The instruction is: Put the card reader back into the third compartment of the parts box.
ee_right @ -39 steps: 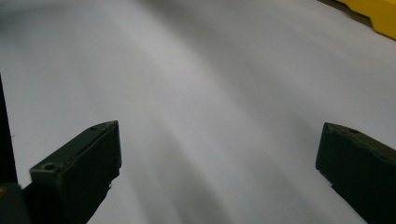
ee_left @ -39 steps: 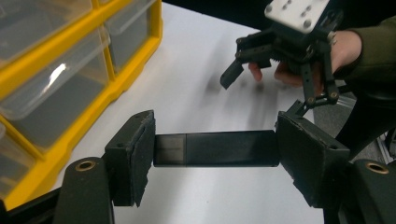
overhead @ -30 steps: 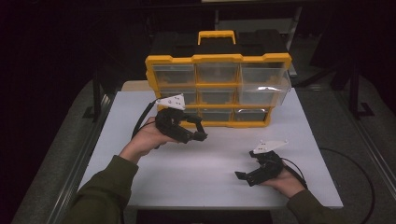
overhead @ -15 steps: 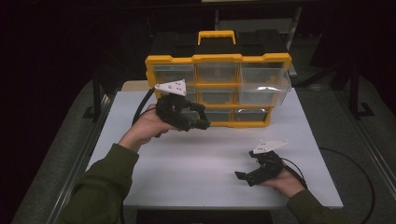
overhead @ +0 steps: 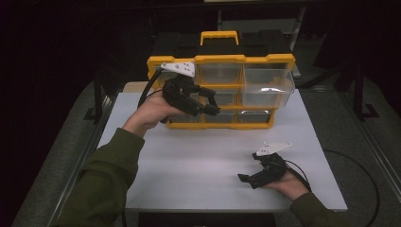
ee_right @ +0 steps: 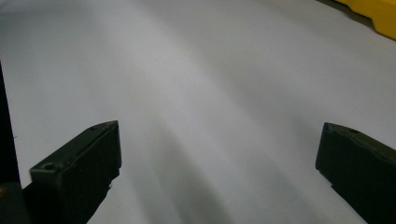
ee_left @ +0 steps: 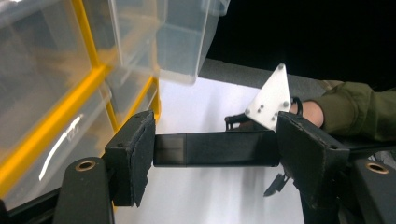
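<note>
Risen since the earlier frame: left claw (overhead: 212, 109), clamped on a black bar (ee_left: 215, 148), now before the organizer (overhead: 222, 92). Right claw (overhead: 249, 179) parked agape on the worktop (overhead: 189, 165). Risk: snagging the jutting drawer (overhead: 267, 85), twisting the bar loose.

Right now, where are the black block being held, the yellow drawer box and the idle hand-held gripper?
black block (ee_left: 215, 148), left gripper view, its middle.
yellow drawer box (overhead: 246, 59), high view, top rail.
right hand-held gripper (overhead: 250, 171), high view, between fingertips.
</note>
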Demonstrator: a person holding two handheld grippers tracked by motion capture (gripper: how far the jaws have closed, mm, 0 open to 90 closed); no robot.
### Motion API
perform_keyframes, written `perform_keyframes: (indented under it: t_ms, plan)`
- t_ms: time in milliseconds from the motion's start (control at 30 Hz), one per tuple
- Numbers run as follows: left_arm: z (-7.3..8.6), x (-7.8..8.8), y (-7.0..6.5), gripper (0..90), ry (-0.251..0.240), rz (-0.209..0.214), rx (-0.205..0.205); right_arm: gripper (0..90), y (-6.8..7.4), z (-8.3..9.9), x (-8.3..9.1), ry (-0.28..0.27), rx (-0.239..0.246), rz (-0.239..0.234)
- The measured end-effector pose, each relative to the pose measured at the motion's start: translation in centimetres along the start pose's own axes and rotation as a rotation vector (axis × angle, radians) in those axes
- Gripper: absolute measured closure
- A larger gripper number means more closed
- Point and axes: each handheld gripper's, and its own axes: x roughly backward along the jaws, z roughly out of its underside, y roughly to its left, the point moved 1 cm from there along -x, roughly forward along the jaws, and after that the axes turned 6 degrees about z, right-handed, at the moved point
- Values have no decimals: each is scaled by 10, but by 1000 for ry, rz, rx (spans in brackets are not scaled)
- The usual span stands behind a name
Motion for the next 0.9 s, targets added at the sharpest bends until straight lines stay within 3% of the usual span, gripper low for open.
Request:
perform_keyframes:
  t_ms: [900]
  plan:
    - [-79, -8, 16, 301, -5, 34, -50, 0, 1, 0, 1, -3, -4, -6]
